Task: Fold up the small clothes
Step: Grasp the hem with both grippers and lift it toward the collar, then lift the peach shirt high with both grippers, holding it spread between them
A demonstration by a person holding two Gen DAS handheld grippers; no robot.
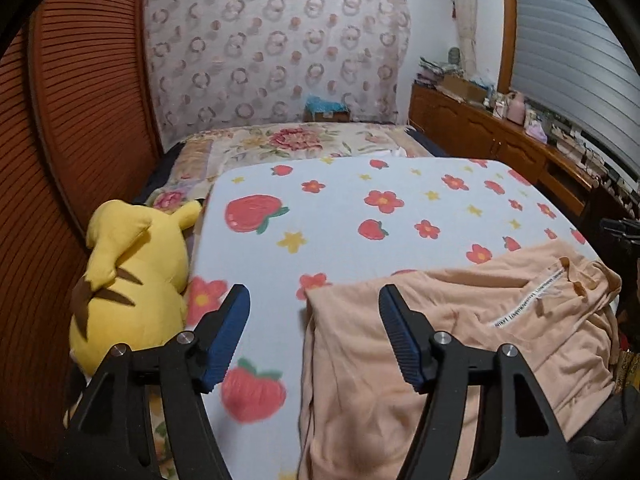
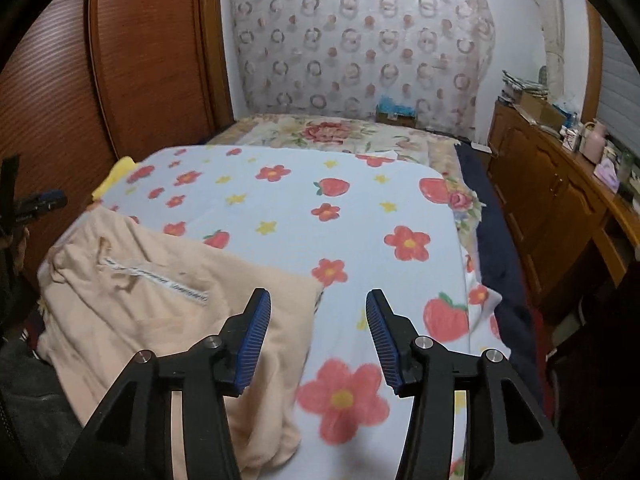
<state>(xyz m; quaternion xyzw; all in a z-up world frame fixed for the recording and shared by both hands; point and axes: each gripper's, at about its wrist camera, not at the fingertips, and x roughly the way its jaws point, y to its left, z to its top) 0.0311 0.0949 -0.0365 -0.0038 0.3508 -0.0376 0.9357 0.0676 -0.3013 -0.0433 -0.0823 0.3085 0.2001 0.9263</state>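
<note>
The left gripper (image 1: 314, 300) and right gripper (image 2: 318, 304) both stand released, nothing between their blue ribbed pads. The peach-coloured soft cotton garment (image 1: 460, 340) lies partly folded on the strawberry-and-flower printed white blanket (image 2: 320, 200), its edge just under each gripper's inner jaw. Judging by its rumpled surface, the next grasp should take a corner cleanly, pinching every layer, then smooth outward.

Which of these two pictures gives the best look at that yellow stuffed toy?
The left wrist view. There the yellow stuffed toy shows nearly whole, seen from behind with its brown stripes, lying beside the flowered blanket. In the right wrist view only a small yellow bit peeks out past the blanket's far edge.
</note>
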